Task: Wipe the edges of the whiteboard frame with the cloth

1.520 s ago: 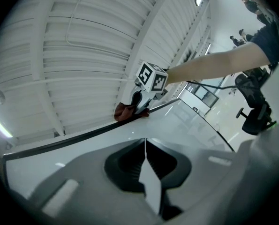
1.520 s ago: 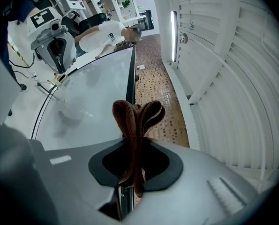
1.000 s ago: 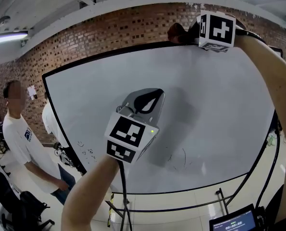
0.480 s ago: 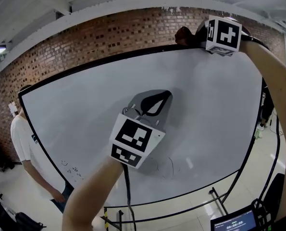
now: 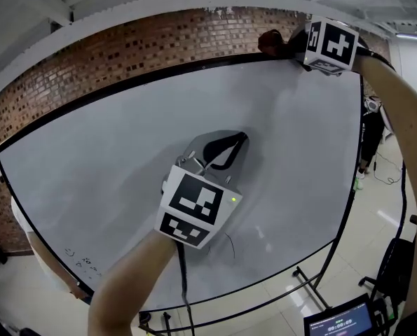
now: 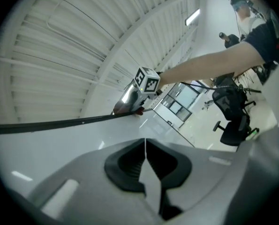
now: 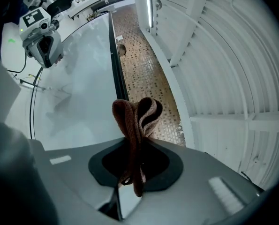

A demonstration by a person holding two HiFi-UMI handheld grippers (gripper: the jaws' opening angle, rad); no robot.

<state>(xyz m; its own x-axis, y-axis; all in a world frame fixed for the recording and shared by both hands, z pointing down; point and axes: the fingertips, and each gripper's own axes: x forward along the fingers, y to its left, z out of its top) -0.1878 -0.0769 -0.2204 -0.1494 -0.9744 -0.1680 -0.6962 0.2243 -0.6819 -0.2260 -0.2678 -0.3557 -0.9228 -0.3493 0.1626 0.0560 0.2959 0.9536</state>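
The whiteboard has a thin black frame. My right gripper is up at the frame's top edge, near the upper right corner, shut on a folded brown cloth. In the right gripper view the cloth loops out of the right gripper beside the frame's top edge. My left gripper is shut and holds nothing, pointed at the middle of the board face. In the left gripper view the left gripper looks along the board toward the right gripper on the frame.
A brick wall stands behind the board. Faint marker strokes are on the lower board. The stand's black bars run below it. A screen is at the bottom right. An office chair stands on the floor to the right.
The right gripper has slid the cloth rightward along the top edge, closer to the upper right corner. The left gripper has moved right across the board face. Both kept their jaws as they were.
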